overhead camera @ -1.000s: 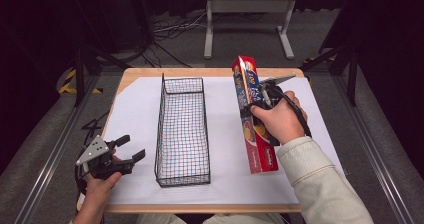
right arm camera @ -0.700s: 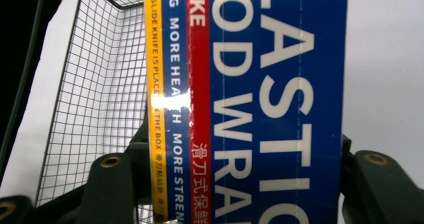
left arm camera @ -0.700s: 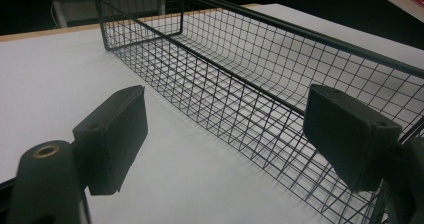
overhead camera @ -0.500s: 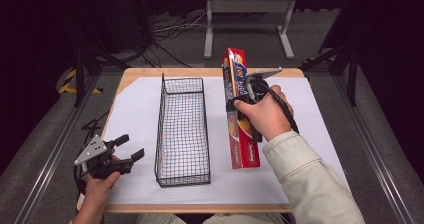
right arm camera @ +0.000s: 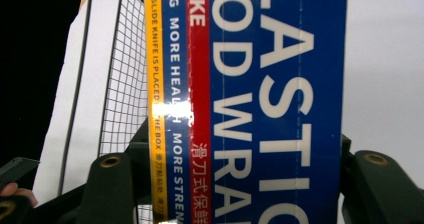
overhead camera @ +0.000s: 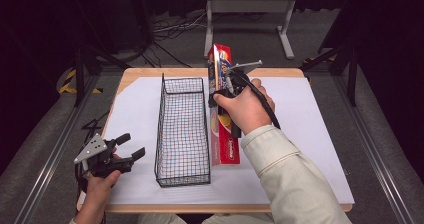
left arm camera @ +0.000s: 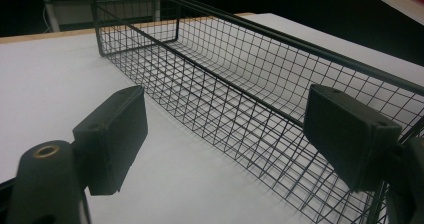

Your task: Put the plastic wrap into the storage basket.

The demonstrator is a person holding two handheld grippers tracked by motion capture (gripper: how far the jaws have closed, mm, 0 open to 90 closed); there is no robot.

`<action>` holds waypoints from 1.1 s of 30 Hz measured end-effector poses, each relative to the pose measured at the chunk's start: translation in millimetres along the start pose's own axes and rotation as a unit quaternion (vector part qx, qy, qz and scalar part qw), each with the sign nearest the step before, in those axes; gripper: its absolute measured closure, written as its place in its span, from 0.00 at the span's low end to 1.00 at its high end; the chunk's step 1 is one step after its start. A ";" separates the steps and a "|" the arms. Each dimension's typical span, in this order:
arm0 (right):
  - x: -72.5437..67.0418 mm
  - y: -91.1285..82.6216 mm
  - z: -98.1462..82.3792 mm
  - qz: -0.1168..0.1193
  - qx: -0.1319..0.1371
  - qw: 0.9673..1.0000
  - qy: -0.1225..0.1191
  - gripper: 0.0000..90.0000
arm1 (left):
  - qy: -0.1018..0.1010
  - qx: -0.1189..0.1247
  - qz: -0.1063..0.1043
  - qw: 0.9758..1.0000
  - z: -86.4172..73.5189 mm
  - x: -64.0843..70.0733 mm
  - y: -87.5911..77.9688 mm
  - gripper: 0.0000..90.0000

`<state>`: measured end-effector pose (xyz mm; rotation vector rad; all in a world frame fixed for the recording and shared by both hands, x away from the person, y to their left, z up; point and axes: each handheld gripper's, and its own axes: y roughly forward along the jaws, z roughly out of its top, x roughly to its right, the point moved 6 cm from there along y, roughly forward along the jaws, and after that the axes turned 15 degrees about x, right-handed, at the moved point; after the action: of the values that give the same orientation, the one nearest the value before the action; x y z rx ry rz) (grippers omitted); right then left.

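In the high view, the right gripper (overhead camera: 227, 86) held a long plastic wrap box (overhead camera: 223, 134) just beside the wire basket (overhead camera: 182, 134), one end tilted up. The left gripper (overhead camera: 127, 146) rested apart, jaws spread and holding nothing. In the left gripper view, the basket (left arm camera: 240, 84) looked bare inside. In the right gripper view, the box (right arm camera: 250, 104) sat clamped between the jaws; it seemed light, stiff and glossy, best gripped near its middle. The hand hid the jaws from above.

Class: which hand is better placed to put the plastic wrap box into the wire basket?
Right. Its gripper already clamps the plastic wrap box beside the wire basket; the left gripper rests open and empty.
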<state>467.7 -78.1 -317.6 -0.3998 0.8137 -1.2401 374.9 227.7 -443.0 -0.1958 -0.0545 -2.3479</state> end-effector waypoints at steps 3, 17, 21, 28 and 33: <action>-4.5 2.3 -0.3 0.003 -0.005 1.000 0.002 0.45 | 0.000 -0.001 -0.001 1.000 0.0 0.1 0.4 0.21; -36.1 18.5 -1.7 0.008 -0.021 1.000 0.000 0.45 | -0.003 0.004 -0.001 1.000 0.7 0.0 -0.2 0.21; -45.0 23.3 -2.0 0.012 -0.027 1.000 -0.001 0.45 | -0.003 0.003 -0.003 1.000 0.1 1.0 0.8 0.21; -57.4 32.6 -1.6 0.018 -0.036 0.999 0.010 0.45 | -0.003 0.003 -0.001 1.000 0.3 0.3 -0.1 0.21; -63.1 40.4 -5.7 0.014 -0.040 0.999 0.003 0.45 | -0.003 0.004 -0.002 1.000 0.4 0.2 0.1 0.21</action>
<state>484.5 -5.6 -328.0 -0.4479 0.8725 -1.1859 374.9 227.6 -442.5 -0.1990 -0.0680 -2.3507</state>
